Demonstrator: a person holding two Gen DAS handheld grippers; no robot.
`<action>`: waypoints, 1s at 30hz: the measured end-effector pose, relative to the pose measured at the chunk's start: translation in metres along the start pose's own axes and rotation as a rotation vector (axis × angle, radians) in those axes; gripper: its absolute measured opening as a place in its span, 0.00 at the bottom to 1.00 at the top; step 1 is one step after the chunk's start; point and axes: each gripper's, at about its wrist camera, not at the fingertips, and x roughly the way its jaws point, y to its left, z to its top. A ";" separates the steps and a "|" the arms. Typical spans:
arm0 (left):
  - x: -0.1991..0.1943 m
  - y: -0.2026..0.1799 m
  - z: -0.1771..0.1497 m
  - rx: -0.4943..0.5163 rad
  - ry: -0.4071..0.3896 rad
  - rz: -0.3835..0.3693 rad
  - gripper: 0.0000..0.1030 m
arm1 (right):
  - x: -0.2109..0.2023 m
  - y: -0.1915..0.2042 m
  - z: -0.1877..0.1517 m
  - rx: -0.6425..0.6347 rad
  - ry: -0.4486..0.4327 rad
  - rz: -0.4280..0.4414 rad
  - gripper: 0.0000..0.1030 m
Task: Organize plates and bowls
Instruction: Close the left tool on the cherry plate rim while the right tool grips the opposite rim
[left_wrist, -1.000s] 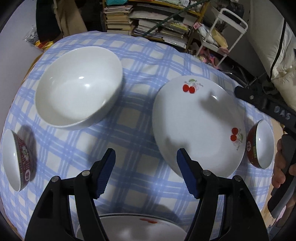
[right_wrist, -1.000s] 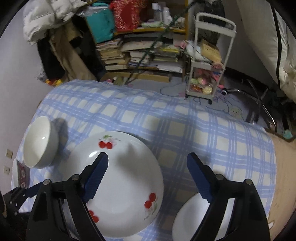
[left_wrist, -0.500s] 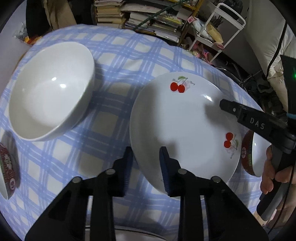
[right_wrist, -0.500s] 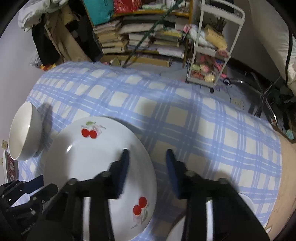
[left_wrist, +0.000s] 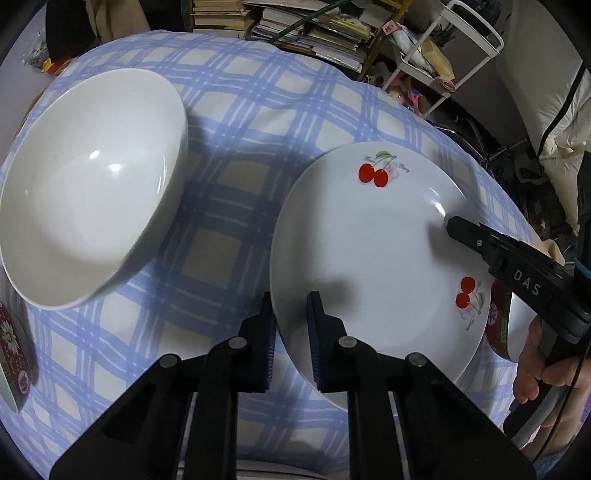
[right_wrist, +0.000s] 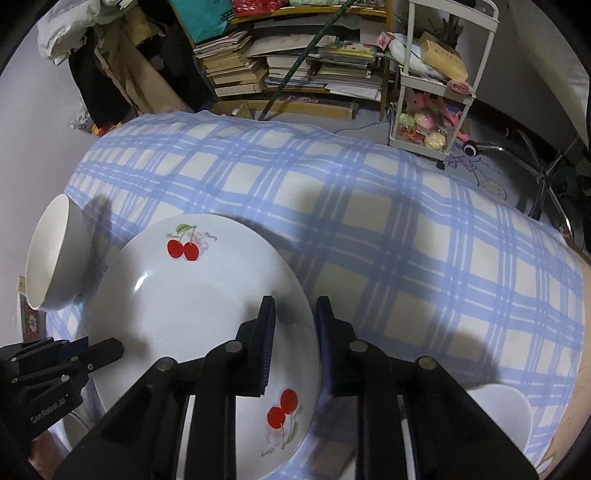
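A white cherry plate (left_wrist: 369, 251) is held above the blue checked tablecloth (left_wrist: 236, 110). My left gripper (left_wrist: 290, 314) is shut on its near-left rim. My right gripper (right_wrist: 293, 314) is shut on its opposite rim, and the plate (right_wrist: 192, 302) fills the lower left of the right wrist view. A large white bowl (left_wrist: 85, 184) stands to the left of the plate and also shows in the right wrist view (right_wrist: 51, 254). A small red-patterned bowl (left_wrist: 498, 325) sits beyond the plate's right rim. Another red-patterned bowl (left_wrist: 13, 350) lies at the far left.
The rim of another white plate (left_wrist: 258, 470) shows under my left gripper at the bottom edge. A white bowl (right_wrist: 498, 413) sits at the lower right of the right wrist view. Bookshelves (right_wrist: 295, 55) and a white cart (right_wrist: 436, 81) stand beyond the table.
Both grippers went from wide open to shut on opposite rims of the cherry plate. Both cameras moved in closer to the plate.
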 end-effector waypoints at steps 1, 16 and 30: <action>-0.001 0.000 0.000 0.011 0.001 0.005 0.15 | -0.002 -0.001 0.000 0.003 -0.007 0.007 0.20; -0.051 0.011 -0.016 0.053 -0.049 0.009 0.15 | -0.043 0.028 -0.020 -0.001 -0.073 0.058 0.18; -0.097 0.040 -0.070 0.034 -0.083 0.024 0.15 | -0.094 0.072 -0.064 -0.025 -0.132 0.091 0.18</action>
